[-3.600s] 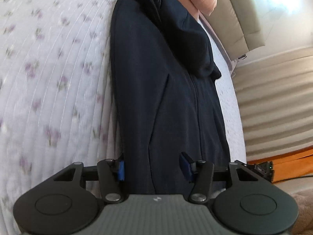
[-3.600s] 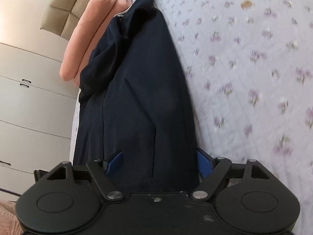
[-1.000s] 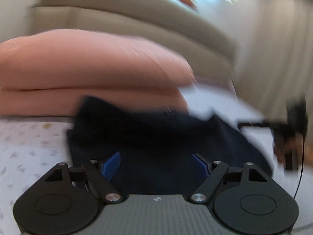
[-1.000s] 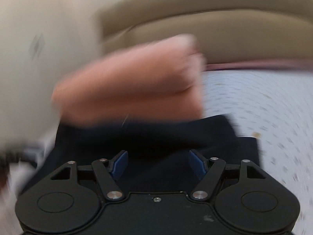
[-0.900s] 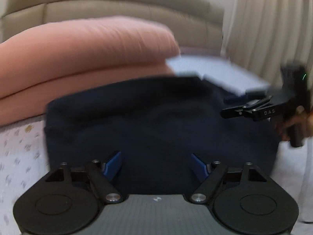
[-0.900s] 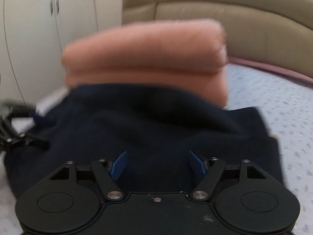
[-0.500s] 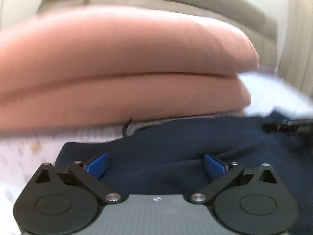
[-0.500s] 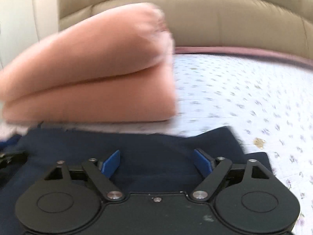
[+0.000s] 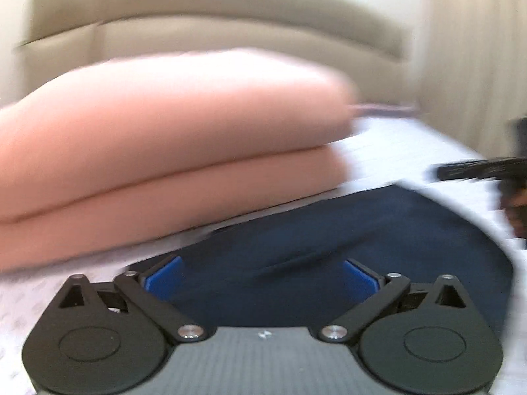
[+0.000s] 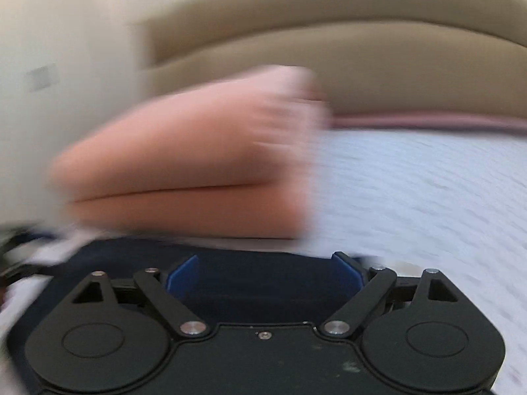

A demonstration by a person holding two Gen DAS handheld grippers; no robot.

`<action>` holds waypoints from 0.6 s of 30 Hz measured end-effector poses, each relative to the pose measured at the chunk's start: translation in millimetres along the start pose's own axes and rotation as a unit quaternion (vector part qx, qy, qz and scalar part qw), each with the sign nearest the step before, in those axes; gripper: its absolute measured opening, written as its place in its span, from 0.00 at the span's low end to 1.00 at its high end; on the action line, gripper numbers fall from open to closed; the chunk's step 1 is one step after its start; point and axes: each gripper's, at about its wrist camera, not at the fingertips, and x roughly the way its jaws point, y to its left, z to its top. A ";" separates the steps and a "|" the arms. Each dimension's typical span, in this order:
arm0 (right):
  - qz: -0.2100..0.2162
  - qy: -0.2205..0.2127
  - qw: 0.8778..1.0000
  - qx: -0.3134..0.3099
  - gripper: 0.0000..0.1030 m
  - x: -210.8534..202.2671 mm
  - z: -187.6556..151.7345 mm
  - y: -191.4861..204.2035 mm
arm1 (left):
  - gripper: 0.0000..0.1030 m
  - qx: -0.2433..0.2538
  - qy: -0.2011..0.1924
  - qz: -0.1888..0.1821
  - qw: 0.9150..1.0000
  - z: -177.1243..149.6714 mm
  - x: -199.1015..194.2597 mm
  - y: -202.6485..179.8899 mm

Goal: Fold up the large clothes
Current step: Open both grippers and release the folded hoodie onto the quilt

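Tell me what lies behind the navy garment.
Behind the navy garment lies a folded pink duvet, then a beige headboard. The bedspread under the garment is covered.

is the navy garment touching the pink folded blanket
Cannot tell. In the left wrist view the navy garment lies just below the pink folded blanket; a pale strip seems to separate them, but motion blur hides the boundary.

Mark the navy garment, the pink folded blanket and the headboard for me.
navy garment (image 9: 329, 230), left wrist view, on the flat dark cloth ahead of the tongs.
pink folded blanket (image 9: 171, 125), left wrist view, on its upper fold.
headboard (image 10: 378, 65), right wrist view, on the beige padded panel above the bed.
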 end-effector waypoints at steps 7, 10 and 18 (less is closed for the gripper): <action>0.041 0.183 0.971 -0.149 1.00 48.4 -64.4 64.8 | 1.00 0.108 0.147 -0.087 0.979 -40.5 38.1 -61.1; 0.030 0.146 0.985 -0.084 1.00 17.7 -83.8 19.2 | 1.00 0.077 0.099 -0.100 0.987 -72.6 9.0 -24.8; 0.016 0.145 0.982 -0.120 0.99 -24.5 -49.5 48.4 | 0.94 0.105 0.128 0.005 0.986 -78.7 -43.4 -5.1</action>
